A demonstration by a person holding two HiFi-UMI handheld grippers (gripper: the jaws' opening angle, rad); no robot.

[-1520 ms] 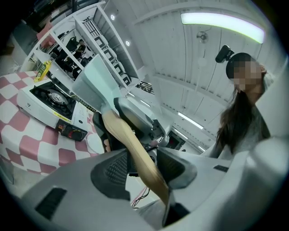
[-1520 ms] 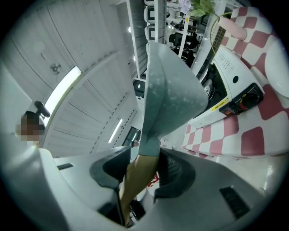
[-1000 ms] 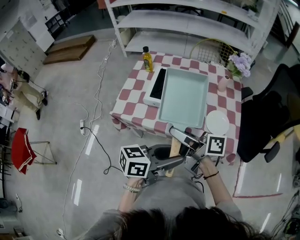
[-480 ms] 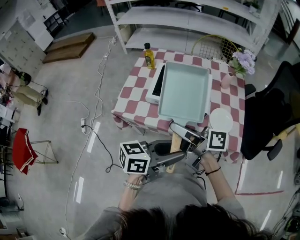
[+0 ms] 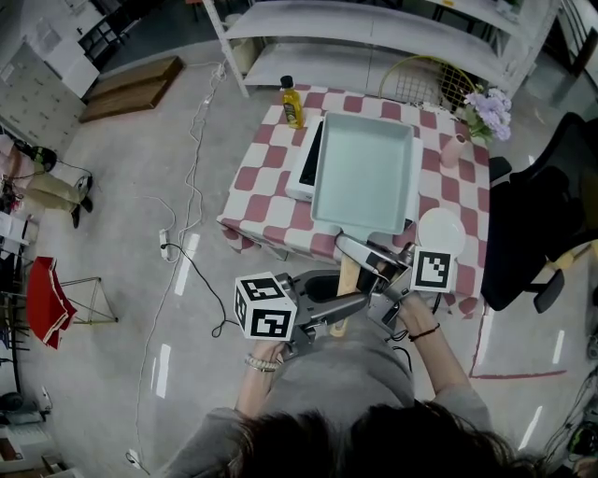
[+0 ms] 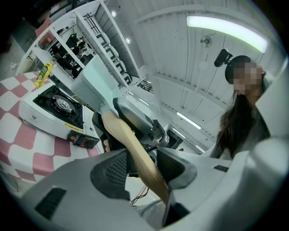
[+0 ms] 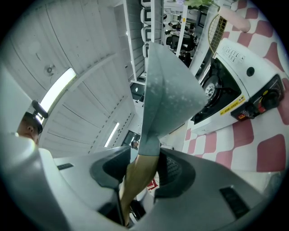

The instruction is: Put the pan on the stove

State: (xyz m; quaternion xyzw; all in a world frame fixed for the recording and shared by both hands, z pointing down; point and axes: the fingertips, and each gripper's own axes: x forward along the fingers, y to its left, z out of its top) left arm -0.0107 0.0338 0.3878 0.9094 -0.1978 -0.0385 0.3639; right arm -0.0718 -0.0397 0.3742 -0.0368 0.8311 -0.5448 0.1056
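both claws grip the pan's wooden handle [image 5: 347, 280]: the left claw [image 6: 144, 168] near its free end, the right claw [image 7: 137, 173] up by the pan body. the pale green rectangular pan [image 5: 364, 173] hangs in the air above the checked bench [image 5: 266, 177], over the right part of the white gas stove [image 5: 306, 173], not touching it.

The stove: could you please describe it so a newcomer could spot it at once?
Find the red-and-white checked table before the white shelves. On its left half, near a yellow bottle, lies the stove. It alone is a flat white box with a black top, half hidden by the green pan.
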